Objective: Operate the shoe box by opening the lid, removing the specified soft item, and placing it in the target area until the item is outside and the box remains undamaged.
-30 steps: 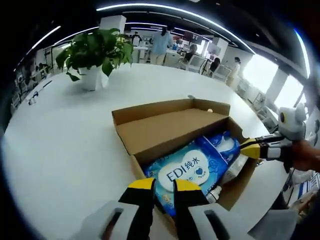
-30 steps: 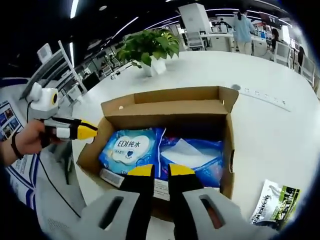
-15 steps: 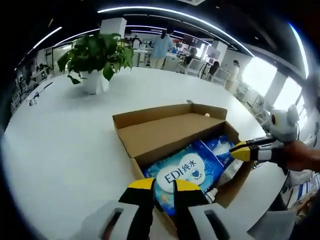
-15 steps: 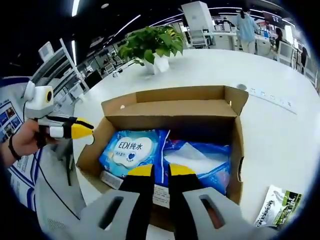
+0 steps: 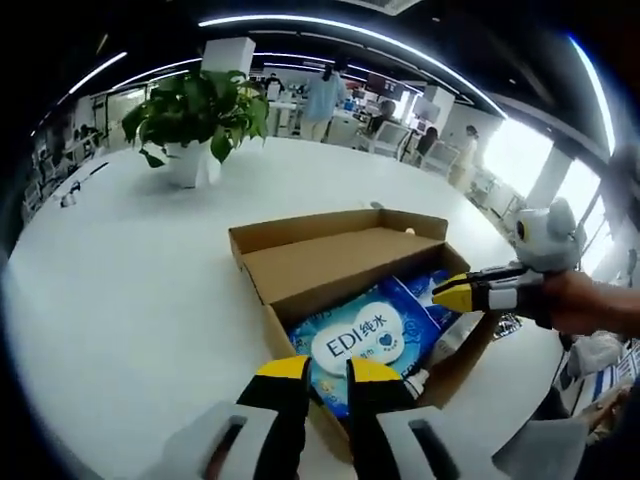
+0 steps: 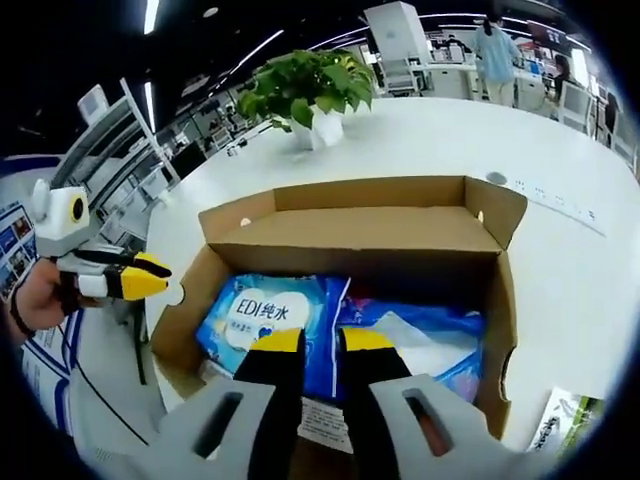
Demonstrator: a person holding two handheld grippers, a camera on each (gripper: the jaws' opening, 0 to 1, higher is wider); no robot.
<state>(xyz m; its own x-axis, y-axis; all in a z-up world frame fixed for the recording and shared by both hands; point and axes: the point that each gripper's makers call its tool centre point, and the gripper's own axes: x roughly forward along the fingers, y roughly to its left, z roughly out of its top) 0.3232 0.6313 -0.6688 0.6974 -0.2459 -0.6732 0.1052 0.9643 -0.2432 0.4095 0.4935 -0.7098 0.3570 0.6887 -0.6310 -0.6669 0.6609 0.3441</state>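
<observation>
White office table (image 5: 120,300) carries an open shoe box (image 6: 300,215). Both grippers' fingers nearly together, empty; spread them, then pinch the blue wipes pack (image 6: 265,315) gently.

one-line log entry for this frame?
box: open | wipes pack: inside | left gripper: shut, near edge | right gripper: shut, above pack

Open cardboard shoe box (image 5: 340,262) on the white table (image 5: 120,290), soft packs inside.

The brown box stands upright with its lid (image 6: 355,228) folded back flat over the far half, walls uncrushed. A blue wipes pack (image 5: 362,338) with a white label reading "EDI" lies flat in the open half; beside it, touching, lies a second blue soft pack (image 6: 420,335) with a white centre.
</observation>
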